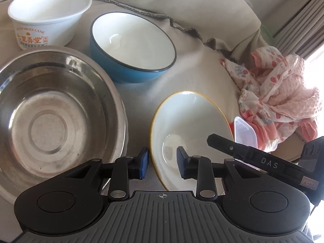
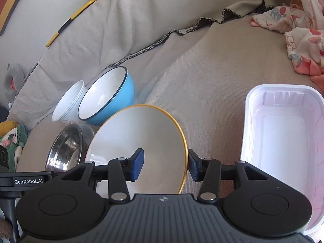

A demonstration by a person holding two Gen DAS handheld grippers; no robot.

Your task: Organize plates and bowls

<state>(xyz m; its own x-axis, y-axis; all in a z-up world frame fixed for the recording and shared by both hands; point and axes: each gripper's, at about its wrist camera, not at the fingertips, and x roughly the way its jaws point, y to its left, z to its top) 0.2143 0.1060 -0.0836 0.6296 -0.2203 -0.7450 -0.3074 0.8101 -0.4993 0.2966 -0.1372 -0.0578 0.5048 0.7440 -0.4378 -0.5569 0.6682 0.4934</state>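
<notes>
We judge the yellow-rimmed plate stiff, glazed, slippery and breakable, best pinched at its rim; it lies on the cloth-covered sofa beside the steel bowl. The left tool straddles its near rim and the right tool its far rim, both parted, pads not pressing. We count one plate, three bowls (steel, blue, white paper) and one plastic tray.
</notes>
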